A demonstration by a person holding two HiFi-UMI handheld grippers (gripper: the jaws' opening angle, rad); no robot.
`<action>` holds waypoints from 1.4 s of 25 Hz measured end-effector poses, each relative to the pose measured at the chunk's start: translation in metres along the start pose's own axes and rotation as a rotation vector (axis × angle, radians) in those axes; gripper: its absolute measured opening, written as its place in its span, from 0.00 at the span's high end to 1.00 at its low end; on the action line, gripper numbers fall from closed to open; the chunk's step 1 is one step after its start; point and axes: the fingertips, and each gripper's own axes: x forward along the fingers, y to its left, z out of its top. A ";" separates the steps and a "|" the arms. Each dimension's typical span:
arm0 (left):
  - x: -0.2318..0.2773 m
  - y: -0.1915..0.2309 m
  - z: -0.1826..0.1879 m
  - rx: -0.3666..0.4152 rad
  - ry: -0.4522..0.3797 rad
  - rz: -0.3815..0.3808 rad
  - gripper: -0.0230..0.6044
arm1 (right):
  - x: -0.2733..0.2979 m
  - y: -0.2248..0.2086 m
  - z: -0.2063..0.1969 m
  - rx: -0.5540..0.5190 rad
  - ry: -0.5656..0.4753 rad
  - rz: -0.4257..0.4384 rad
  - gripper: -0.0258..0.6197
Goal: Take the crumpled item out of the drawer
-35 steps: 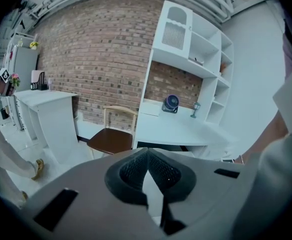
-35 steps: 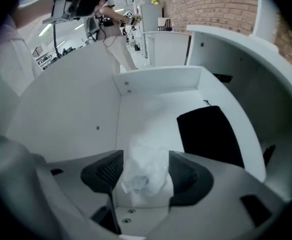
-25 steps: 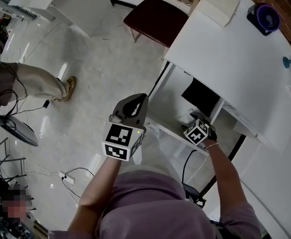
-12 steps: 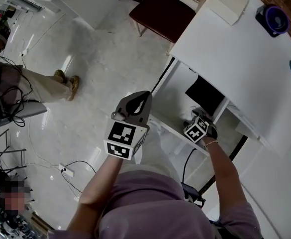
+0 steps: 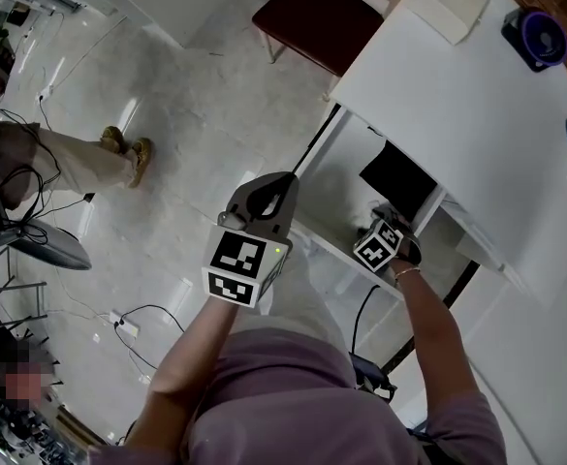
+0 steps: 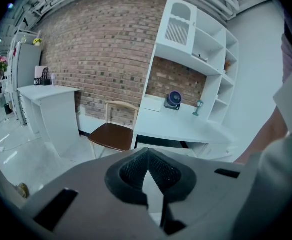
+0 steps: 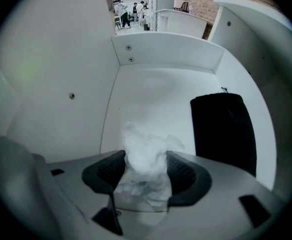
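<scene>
The right gripper (image 7: pixel 146 165) had just been closing its jaws onto the crumpled item (image 7: pixel 145 146) in the drawer (image 7: pixel 150 91), beginning the grasp, while the left gripper (image 6: pixel 148 173) hung shut, empty.

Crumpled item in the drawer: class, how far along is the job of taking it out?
Done: the drawer stands open and the right gripper is down inside it. In hand: its jaws have just been closing, and the pads meet the sides of the crumpled item. Left to do: lifting it out of the drawer. The left gripper is shut, empty.
</scene>
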 end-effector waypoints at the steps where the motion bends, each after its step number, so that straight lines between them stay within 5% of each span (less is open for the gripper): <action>1: 0.001 -0.001 0.000 0.000 0.001 -0.002 0.96 | 0.000 0.001 0.000 -0.006 -0.002 0.001 0.55; 15: 0.000 -0.014 -0.007 0.005 0.010 -0.025 0.96 | -0.006 0.005 0.000 -0.097 0.005 0.010 0.70; 35: 0.011 -0.041 -0.009 0.026 -0.005 -0.160 0.96 | -0.080 -0.005 0.030 0.094 -0.197 -0.021 0.72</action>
